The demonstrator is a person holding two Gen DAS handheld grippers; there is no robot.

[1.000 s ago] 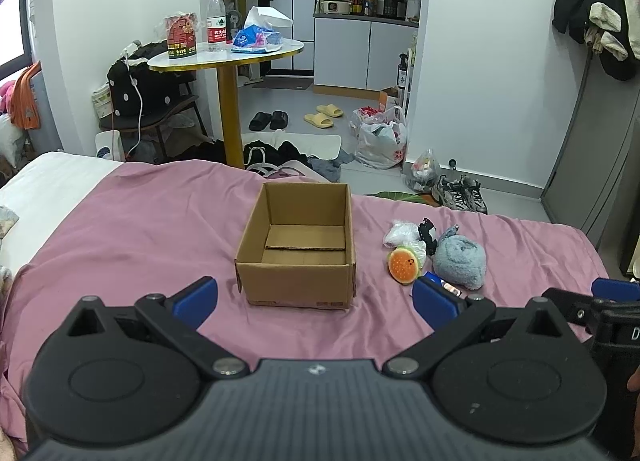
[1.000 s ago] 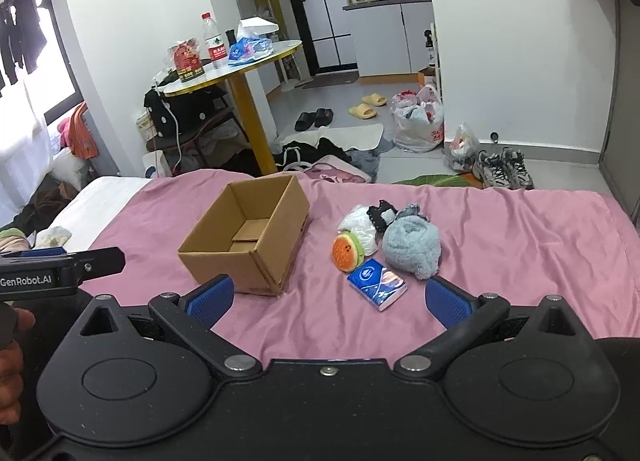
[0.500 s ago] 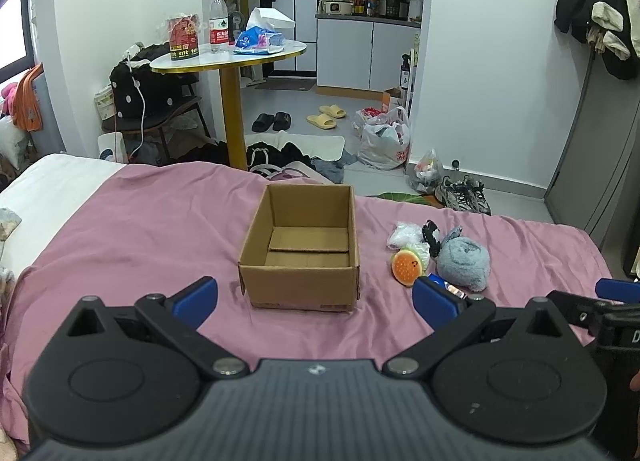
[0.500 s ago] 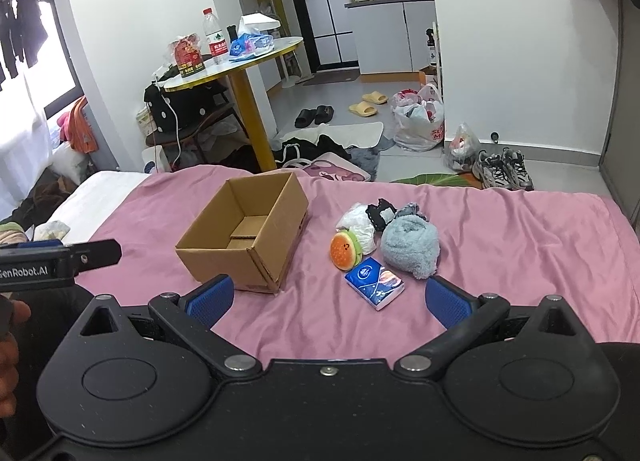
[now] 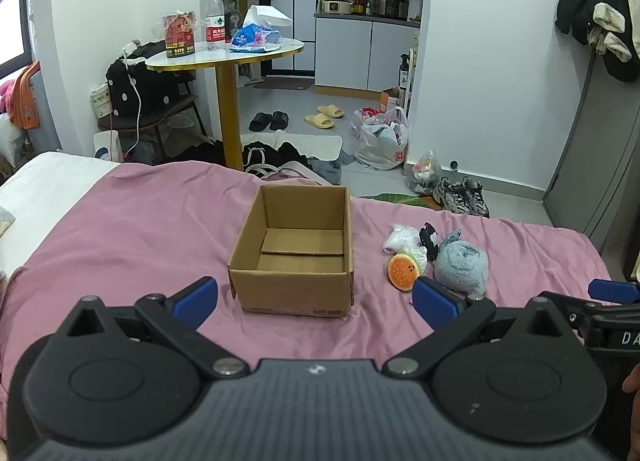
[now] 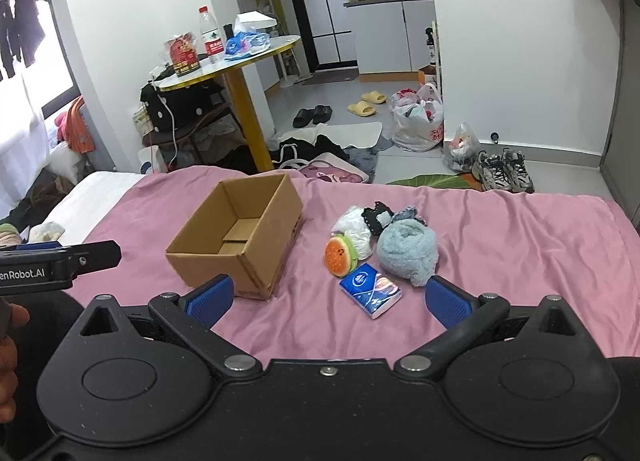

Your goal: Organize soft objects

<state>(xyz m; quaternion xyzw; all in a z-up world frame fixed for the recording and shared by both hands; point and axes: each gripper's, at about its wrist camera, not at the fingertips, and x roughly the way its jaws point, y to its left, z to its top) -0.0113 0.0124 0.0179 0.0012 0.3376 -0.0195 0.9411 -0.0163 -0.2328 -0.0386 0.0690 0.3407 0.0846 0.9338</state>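
An open, empty cardboard box (image 5: 294, 253) (image 6: 240, 231) sits on the pink bedspread (image 5: 120, 233) (image 6: 500, 237). To its right lies a small pile: a rolled grey-blue towel (image 5: 460, 263) (image 6: 406, 251), an orange burger plush (image 5: 403, 271) (image 6: 340, 255), a white soft bundle (image 5: 400, 235) (image 6: 354, 227), a black-and-white piece (image 5: 428, 239) (image 6: 378, 215) and a blue tissue pack (image 6: 370, 289). My left gripper (image 5: 314, 301) hovers open, short of the box. The right gripper (image 6: 328, 299) is open just short of the tissue pack. Neither holds anything.
Beyond the bed's far edge stands a round yellow-legged table (image 5: 228, 57) with a bottle and bags. Clothes, slippers, plastic bags and sneakers (image 6: 502, 171) litter the floor. White bedding (image 5: 36, 185) lies at the left. A dark cabinet (image 5: 592, 141) stands at the right.
Both grippers have moved slightly forward toward the bed's objects, so the box and pile look a little nearer. Jaws stay open; nothing was touched.
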